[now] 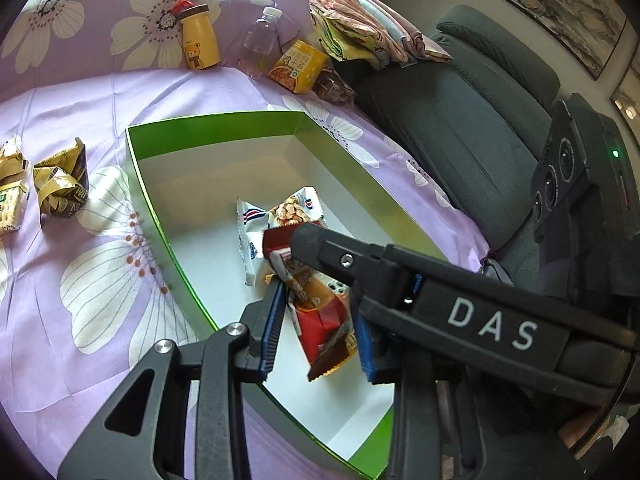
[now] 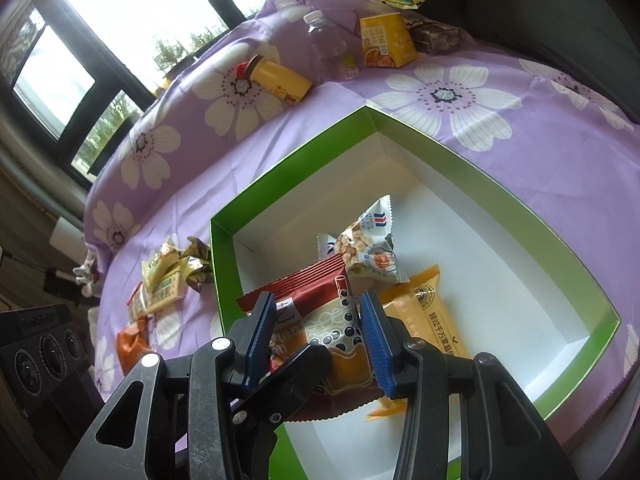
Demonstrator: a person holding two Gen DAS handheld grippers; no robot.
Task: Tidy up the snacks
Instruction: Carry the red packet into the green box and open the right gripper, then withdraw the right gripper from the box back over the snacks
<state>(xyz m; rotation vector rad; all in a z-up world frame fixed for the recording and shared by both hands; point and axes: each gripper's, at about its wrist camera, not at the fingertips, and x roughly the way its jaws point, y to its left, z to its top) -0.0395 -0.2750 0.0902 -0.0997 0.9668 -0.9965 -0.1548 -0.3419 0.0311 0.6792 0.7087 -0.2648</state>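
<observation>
1. Over the near end of the green box [image 1: 216,120], the red packet [image 1: 324,316] hangs in the air, tilted. Its long axis runs from the upper left to the lower right in the left wrist view.
2. Both claws meet at this one packet. The left gripper [image 1: 318,332] has its blue pads [image 1: 272,332] narrow, one on each flat side of the lower part, and I judge that it clamps the packet.
3. The right gripper [image 2: 316,300] comes from the other side, and its jaws stand on the two sides of the upper part. If its pads really press the packet, I cannot tell; one black finger of the other claw crosses in front.
4. The floor of the box lies directly below the packet. So the coming move, as I judge, is only a short lowering and a release. No travel to the side is needed.
5. Inside the box are already a white peanut packet [image 2: 368,248] near the middle and an orange packet [image 2: 424,312] just beside it. The orange packet lies partly under the red one in the right wrist view.
6. Outside, on the purple flowered sheet [image 1: 80,100], several gold packets [image 1: 60,184] wait beside the left wall of the box, on the side of the left gripper.
7. A yellow bottle [image 1: 198,38], a water bottle [image 1: 260,40] and a yellow carton [image 1: 298,66] stand beyond the far end of the box.
</observation>
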